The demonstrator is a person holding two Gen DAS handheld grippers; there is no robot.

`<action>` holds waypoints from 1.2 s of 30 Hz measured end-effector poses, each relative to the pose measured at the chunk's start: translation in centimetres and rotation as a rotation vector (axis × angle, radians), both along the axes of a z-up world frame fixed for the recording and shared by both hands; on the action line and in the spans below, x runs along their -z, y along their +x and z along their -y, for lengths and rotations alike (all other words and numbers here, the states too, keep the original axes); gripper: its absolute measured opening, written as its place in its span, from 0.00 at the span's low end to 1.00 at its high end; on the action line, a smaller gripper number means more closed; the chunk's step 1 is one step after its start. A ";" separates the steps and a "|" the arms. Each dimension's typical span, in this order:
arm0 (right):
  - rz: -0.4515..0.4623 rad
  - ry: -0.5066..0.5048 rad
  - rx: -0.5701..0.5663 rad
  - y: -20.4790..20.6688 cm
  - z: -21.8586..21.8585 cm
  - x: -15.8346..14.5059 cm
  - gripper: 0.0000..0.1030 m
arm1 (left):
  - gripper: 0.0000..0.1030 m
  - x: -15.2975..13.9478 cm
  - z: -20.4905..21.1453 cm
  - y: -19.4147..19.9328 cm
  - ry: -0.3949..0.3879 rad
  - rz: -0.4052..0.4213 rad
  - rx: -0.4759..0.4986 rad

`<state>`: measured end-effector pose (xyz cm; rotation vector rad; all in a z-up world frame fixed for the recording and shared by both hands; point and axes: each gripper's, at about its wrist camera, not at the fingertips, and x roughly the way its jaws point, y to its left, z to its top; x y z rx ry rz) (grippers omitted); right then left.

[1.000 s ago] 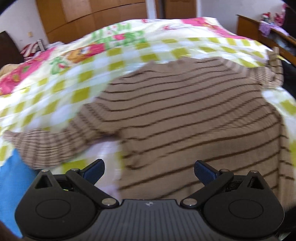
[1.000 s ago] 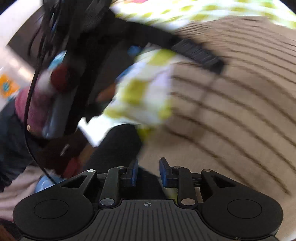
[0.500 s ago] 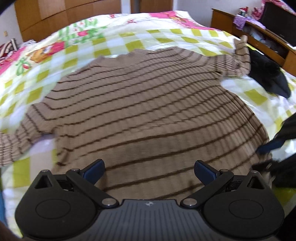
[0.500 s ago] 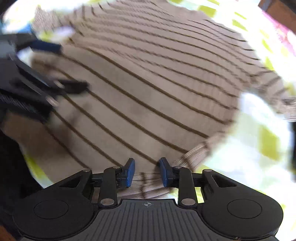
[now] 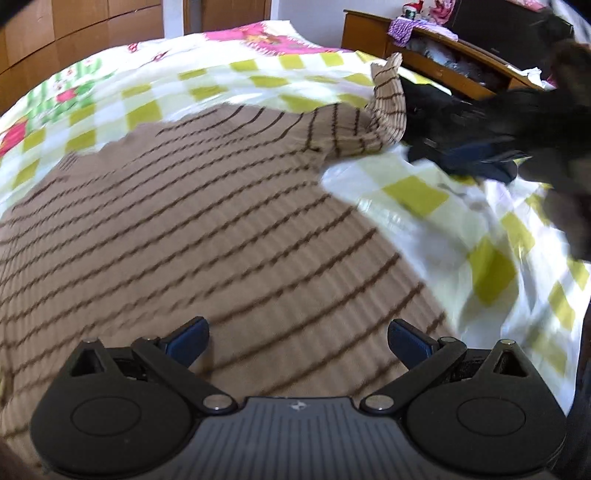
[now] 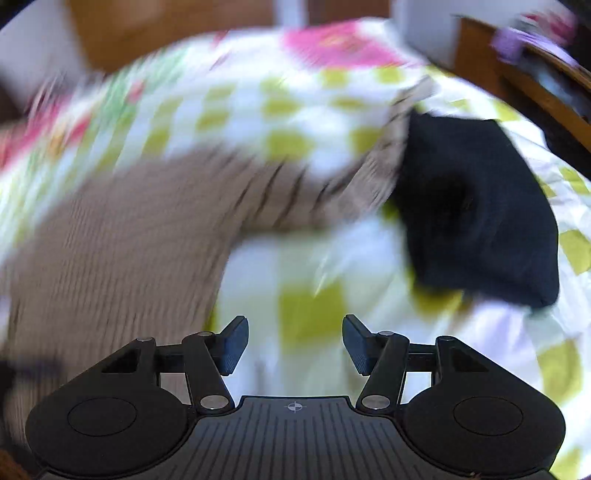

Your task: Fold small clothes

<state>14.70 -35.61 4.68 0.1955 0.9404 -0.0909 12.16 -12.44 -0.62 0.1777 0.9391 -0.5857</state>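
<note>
A tan sweater with thin brown stripes [image 5: 192, 229] lies spread flat on the bed. Its right sleeve [image 5: 388, 107] bends up toward the far right. My left gripper [image 5: 297, 341] is open and empty, hovering over the sweater's lower right part. My right gripper [image 6: 295, 345] is open and empty above bare quilt, just right of the sweater's body [image 6: 122, 236], with the sleeve [image 6: 388, 147] ahead. The right gripper also shows blurred in the left wrist view [image 5: 476, 155], near the sleeve.
A quilt with yellow-green checks [image 5: 413, 192] covers the bed. A black garment [image 6: 476, 206] lies right of the sleeve. A wooden shelf unit [image 5: 436, 55] stands at the far right, wooden wardrobes [image 5: 74, 33] behind the bed.
Both grippers have swung to the right across the sweater. My right gripper, nearly shut at the sweater's hem before, has opened and now points at the right sleeve.
</note>
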 end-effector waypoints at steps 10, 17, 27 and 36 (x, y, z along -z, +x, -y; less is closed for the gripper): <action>0.220 0.260 0.436 6.7 7.4 6.1 0.55 | 1.00 0.4 5.6 4.2 -0.023 0.071 0.016; 0.273 0.277 0.487 9.1 8.2 7.7 0.56 | 1.00 0.9 6.7 5.3 -0.024 0.058 -0.005; 0.236 0.162 0.563 11.0 11.2 8.4 0.36 | 1.00 1.2 7.8 5.9 -0.045 0.055 -0.012; 0.298 0.214 0.519 9.0 12.0 6.4 0.54 | 1.00 2.1 9.0 6.0 -0.054 0.041 -0.025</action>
